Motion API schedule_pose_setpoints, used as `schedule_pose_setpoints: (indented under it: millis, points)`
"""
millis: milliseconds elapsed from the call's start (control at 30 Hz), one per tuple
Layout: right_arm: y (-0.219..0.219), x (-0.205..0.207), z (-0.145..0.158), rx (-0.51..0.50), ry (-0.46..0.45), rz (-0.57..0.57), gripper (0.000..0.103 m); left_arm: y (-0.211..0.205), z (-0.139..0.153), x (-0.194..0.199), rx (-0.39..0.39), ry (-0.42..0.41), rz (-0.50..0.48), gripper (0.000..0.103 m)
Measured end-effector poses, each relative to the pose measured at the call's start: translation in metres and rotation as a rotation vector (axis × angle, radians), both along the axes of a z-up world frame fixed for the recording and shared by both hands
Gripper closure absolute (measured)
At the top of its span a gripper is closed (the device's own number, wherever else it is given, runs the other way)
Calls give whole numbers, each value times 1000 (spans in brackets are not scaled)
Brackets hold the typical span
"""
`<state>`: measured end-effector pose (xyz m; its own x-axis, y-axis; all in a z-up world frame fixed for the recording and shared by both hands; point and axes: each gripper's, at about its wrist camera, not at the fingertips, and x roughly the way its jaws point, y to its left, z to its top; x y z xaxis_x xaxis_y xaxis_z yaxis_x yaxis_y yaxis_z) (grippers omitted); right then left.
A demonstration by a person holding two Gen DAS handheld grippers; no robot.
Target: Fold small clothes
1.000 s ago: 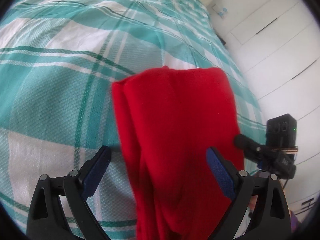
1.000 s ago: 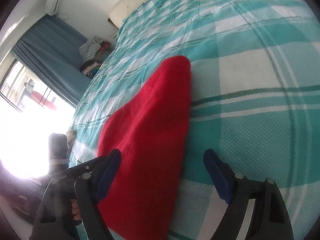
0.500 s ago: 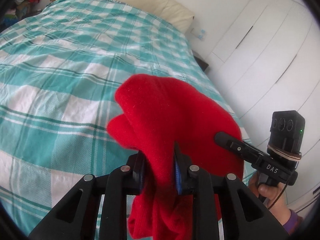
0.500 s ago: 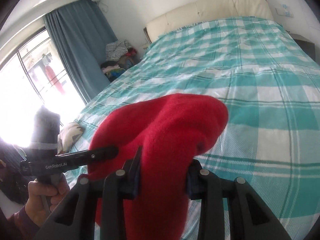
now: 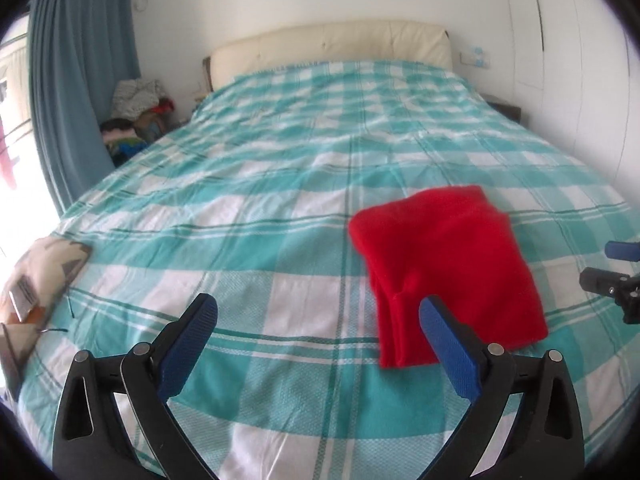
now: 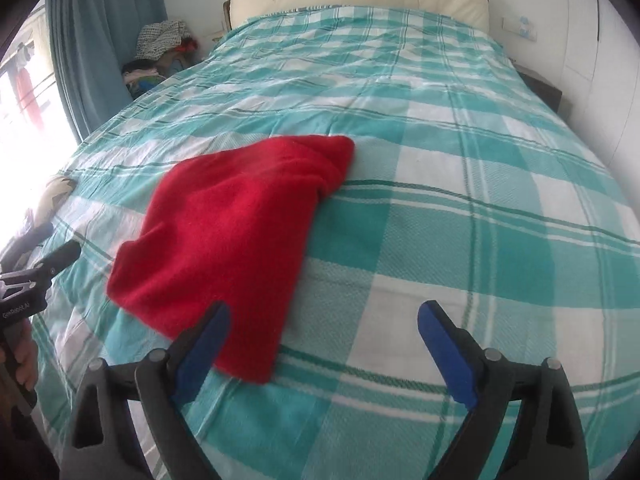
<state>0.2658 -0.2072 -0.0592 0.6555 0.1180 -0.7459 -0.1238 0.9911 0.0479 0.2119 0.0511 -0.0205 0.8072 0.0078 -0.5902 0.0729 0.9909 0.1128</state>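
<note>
Left gripper (image 5: 318, 334): black frame, blue-padded fingers spread wide, nothing between them, held above the bed. Right gripper (image 6: 322, 338): same build, fingers also wide apart and empty.

Folded red fleece garment (image 5: 448, 272) lies flat on the teal-and-white checked bedspread (image 5: 248, 208), ahead and to the right of the left gripper, ahead and to the left of the right one (image 6: 236, 236). Neither gripper touches it.

Beyond: cream padded headboard (image 5: 332, 46) against the wall, blue curtain (image 5: 76, 80) at left, heap of mixed clothes (image 5: 136, 116) beside it.
</note>
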Motion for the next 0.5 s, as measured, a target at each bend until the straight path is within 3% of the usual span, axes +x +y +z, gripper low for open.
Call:
schedule_pose_setpoints:
  millis: [100, 167, 333, 500]
  points:
    - [9, -35, 31, -25, -66, -1, 6, -1, 15, -29, 2, -23, 96, 0]
    - [19, -57, 46, -34, -96, 4, 3, -2, 17, -44, 5, 30, 136, 0]
    - [44, -96, 60, -134, -109, 8, 2, -12, 7, -67, 37, 247, 110, 0]
    - [51, -124, 64, -175, -100, -28, 2, -15, 12, -96, -4, 247, 105, 0]
